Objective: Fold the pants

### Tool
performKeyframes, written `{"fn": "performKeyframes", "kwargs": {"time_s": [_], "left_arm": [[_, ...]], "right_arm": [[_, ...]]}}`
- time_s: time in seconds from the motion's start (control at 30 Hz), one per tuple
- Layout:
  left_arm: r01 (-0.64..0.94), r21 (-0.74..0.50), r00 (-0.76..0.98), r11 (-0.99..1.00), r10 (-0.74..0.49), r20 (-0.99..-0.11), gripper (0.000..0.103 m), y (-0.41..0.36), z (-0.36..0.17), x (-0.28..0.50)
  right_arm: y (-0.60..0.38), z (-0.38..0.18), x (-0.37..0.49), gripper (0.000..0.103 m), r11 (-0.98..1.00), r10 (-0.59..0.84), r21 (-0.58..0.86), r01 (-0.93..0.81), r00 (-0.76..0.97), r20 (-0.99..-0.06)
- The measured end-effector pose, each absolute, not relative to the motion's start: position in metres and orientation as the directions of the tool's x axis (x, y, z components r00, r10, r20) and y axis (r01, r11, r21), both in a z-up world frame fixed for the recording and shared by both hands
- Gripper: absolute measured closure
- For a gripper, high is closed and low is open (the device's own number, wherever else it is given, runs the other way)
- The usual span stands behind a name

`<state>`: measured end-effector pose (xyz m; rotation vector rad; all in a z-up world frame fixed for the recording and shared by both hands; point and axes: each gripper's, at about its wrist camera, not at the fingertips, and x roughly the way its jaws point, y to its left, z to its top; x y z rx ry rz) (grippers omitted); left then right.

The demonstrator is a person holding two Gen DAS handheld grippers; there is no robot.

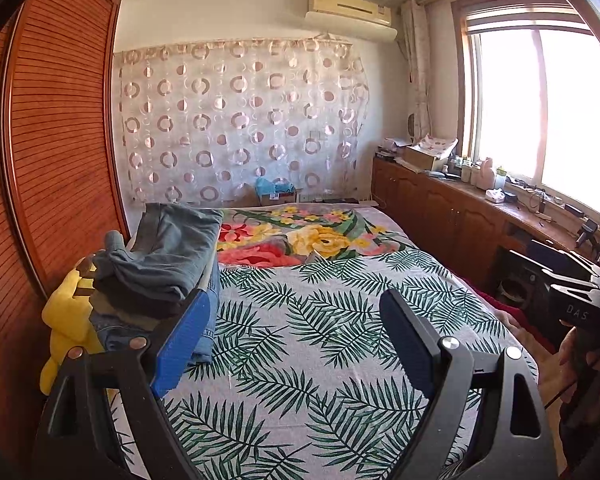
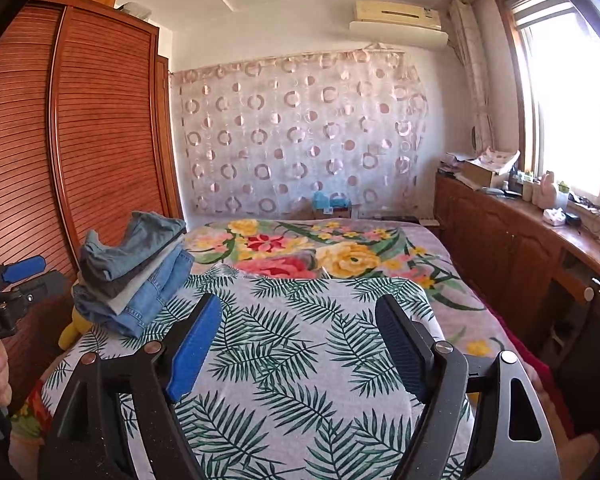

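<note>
Several folded pants (image 2: 136, 276) stacked left of right hand-held gripper (image 2: 296, 340)

The grey-white bed sheet (image 2: 300, 360) is showing a print of dark green palm fronds. Beyond it, the blanket (image 2: 320, 252) is carrying large yellow, red and pink flowers with green leaves on a pale lilac ground. The stack of folded pants (image 2: 140, 276) is running from faded grey-blue denim on top, through a dark grey and a light grey layer, to brighter blue jeans below. A yellow plush toy (image 1: 68, 316) is peeking out beside it. The sheer wall curtain (image 2: 300, 136) is displaying pinkish-brown rings and dots on white. The slatted wardrobe (image 2: 100, 128) is glowing reddish-brown. The left tongs (image 1: 296, 336) are showing one blue pad and one black pad.
</note>
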<state>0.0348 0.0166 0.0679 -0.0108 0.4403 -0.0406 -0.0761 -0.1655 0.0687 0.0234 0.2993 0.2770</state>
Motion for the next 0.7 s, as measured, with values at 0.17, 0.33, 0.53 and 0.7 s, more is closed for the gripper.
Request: {"fn": "performKeyframes", "kwargs": {"time_s": [0.17,0.33,0.53,0.7], "left_arm": [[0.036,-0.021,0.904,0.999,-0.042,-0.425,0.016,0.017,0.068,0.034],[0.038,-0.020,0.904,0.999,-0.043,-0.426,0.016,0.017,0.067,0.034],[0.037,-0.020,0.905,0.999,-0.042,-0.424,0.016,0.017,0.067,0.034],[0.037,-0.021,0.904,0.999,-0.043,-0.425,0.016,0.017,0.066,0.034]], "right_arm": [[-0.171,0.071,-0.073,0.022,0.962,0.274,0.061,-0.268,0.918,-0.286],[-0.176,0.071,-0.071,0.022,0.961,0.276,0.059,-0.271,0.919,-0.283],[-0.177,0.070,-0.070,0.021,0.960,0.278,0.055,-0.274,0.919,-0.279],[-0.177,0.068,-0.069,0.021,0.960,0.278,0.052,-0.274,0.920,-0.276]]}}
